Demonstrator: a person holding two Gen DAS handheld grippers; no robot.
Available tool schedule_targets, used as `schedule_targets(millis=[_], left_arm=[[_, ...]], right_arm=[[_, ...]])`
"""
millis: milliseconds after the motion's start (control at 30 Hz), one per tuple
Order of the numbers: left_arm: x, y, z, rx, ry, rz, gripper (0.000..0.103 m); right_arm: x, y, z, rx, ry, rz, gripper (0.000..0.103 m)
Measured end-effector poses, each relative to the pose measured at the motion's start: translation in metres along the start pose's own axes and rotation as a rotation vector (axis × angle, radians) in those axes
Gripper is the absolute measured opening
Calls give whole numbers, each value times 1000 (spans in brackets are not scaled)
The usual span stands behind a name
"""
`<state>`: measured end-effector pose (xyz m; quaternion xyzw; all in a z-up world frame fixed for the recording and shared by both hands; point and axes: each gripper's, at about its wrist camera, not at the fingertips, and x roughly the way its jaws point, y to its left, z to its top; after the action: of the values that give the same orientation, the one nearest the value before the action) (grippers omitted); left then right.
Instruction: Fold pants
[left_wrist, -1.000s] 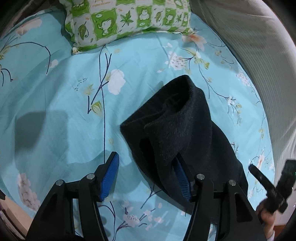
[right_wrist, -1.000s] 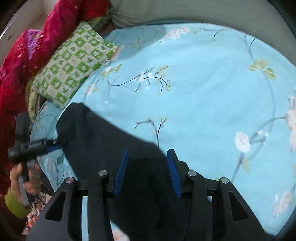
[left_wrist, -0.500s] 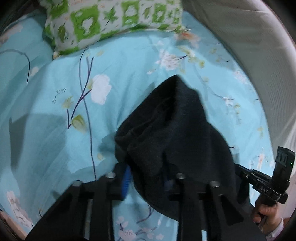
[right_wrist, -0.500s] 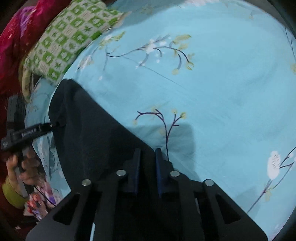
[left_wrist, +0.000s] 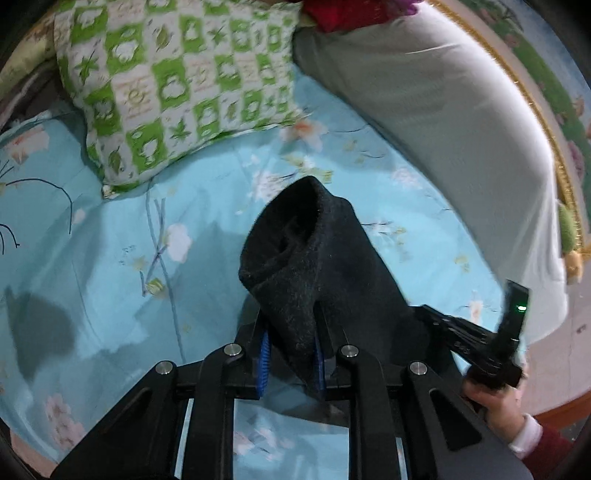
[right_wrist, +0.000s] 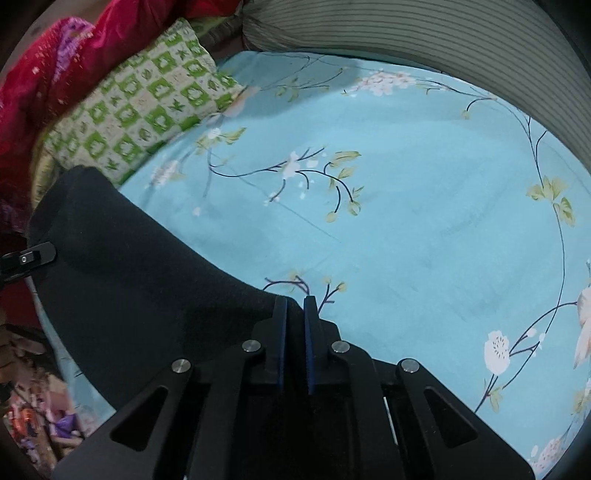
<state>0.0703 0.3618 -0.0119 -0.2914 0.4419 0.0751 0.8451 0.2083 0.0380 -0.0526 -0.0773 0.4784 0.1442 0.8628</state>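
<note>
The black fleece pants (left_wrist: 314, 251) rise off the light blue floral sheet (left_wrist: 110, 258) in a bunched fold. My left gripper (left_wrist: 290, 332) has this fold between its blue pads, jaws closing on it. In the left wrist view the right gripper (left_wrist: 476, 343) reaches in from the right, held by a hand (left_wrist: 495, 402), and touches the cloth's far edge. In the right wrist view my right gripper (right_wrist: 295, 306) is shut on the pants (right_wrist: 129, 266) at their right edge. A finger of the left gripper (right_wrist: 33, 254) shows at the cloth's left end.
A green and white checked pillow (left_wrist: 184, 85) (right_wrist: 140, 110) lies at the head of the bed. A grey striped cushion (right_wrist: 443, 37) (left_wrist: 424, 110) runs along the far side. A red blanket (right_wrist: 44, 74) is heaped at the left.
Both grippers went from open around the pants to shut on them. The left one has lifted its fold up off the sheet; the right one shifted along the cloth's edge.
</note>
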Motion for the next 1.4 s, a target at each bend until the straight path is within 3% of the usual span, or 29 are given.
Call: schedule_targets(millis=[200, 300, 367, 433, 467, 533, 733, 833, 900, 1200, 1400], left_arm=[[44, 15, -5, 102, 26, 165, 18], [62, 12, -11, 189, 46, 254, 21], [67, 9, -16, 238, 54, 319, 30], [63, 9, -15, 239, 56, 335, 38], [58, 10, -12, 230, 56, 357, 45], [44, 8, -7, 212, 42, 368, 48], [-1, -26, 1, 257, -25, 290, 50], [-3, -56, 0, 319, -14, 223, 61], [4, -80, -5, 373, 3, 176, 61], [53, -197, -65, 600, 189, -40, 61], [75, -285, -116, 815, 306, -158, 61]], right_arm=[[24, 15, -1, -35, -12, -139, 9], [25, 11, -5, -14, -20, -162, 12], [18, 8, -7, 9, -28, -157, 18], [5, 3, -9, 33, -34, -159, 30], [-5, -1, -13, 59, -44, -143, 30], [-25, -12, -21, 112, -63, -120, 34], [-91, -47, -73, 272, -123, -93, 43], [-117, -59, -109, 322, -126, -102, 43], [-129, -64, -133, 353, -127, -122, 43], [-182, -99, -233, 609, -147, -170, 44], [-205, -114, -275, 729, -179, -208, 44]])
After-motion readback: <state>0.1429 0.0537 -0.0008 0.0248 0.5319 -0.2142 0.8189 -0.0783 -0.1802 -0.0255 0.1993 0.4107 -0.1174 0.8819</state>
